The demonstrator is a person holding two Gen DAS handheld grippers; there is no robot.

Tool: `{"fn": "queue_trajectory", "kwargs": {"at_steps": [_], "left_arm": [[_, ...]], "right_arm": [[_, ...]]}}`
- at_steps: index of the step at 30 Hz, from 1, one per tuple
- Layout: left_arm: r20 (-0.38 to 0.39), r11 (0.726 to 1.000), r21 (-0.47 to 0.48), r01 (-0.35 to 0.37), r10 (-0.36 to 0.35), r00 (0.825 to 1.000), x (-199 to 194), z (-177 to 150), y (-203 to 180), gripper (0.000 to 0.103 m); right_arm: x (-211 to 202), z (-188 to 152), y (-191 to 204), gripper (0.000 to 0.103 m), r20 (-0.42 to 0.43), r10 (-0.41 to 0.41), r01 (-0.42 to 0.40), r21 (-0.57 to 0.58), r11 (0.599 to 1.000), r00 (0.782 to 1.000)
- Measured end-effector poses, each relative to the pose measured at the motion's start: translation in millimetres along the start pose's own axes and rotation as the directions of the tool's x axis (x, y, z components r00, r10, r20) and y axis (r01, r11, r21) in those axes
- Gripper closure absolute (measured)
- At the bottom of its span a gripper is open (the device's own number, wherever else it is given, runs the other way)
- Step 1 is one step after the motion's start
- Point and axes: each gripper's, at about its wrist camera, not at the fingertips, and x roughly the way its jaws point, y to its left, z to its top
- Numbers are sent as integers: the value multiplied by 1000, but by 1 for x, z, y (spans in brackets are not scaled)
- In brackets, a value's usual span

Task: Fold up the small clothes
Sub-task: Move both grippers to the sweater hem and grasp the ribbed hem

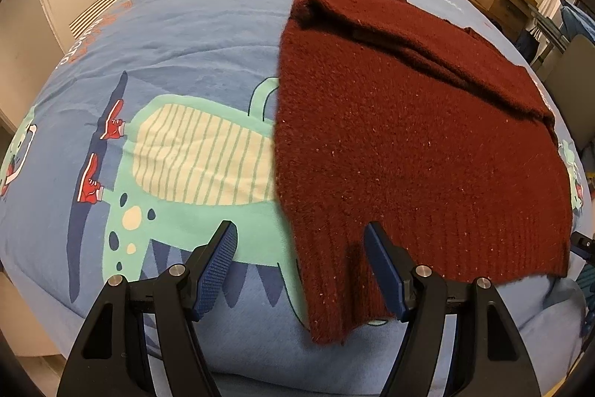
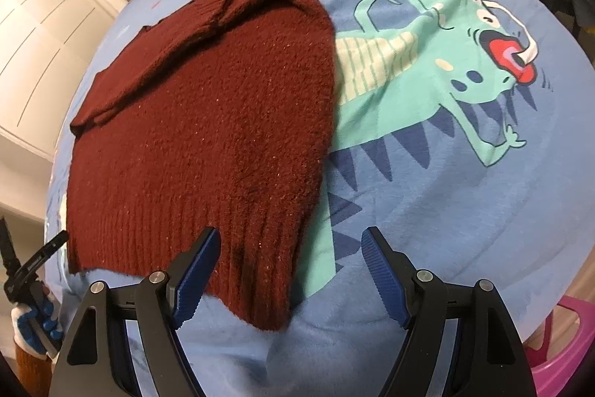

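From my left wrist view, my left gripper (image 1: 301, 248) hangs with jaws spread wide and empty at the lower middle, its right finger over the ribbed hem of the dark red knitted sweater (image 1: 416, 136), which lies partly folded on the blue dinosaur-print bedsheet (image 1: 167, 43), filling the frame's right half. In the right wrist view, my right gripper (image 2: 290, 253) gapes open, empty, over the sweater's hem corner at lower centre.

One sweater (image 1: 420, 151) is lying on one bed (image 1: 208, 36). One dinosaur print (image 2: 438, 77) is showing on the bed cover, wearing two red shoes (image 1: 111, 125). Two grippers are showing, left (image 1: 301, 235) and right (image 2: 290, 239), each carrying two blue fingers (image 1: 219, 263).
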Motion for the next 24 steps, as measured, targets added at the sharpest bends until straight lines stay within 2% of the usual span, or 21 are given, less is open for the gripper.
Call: {"fn": "queue_trajectory", "kwargs": {"at_steps": [13, 24], "left_arm": [[-37, 1000, 13, 2, -2, 999, 12, 3, -2, 38], [-107, 988, -79, 136, -144, 984, 22, 9, 16, 38]], "right_arm": [[19, 2, 0, 23, -78, 54, -55, -17, 998, 995], [23, 1, 4, 18, -111, 111, -115, -32, 993, 988]]}}
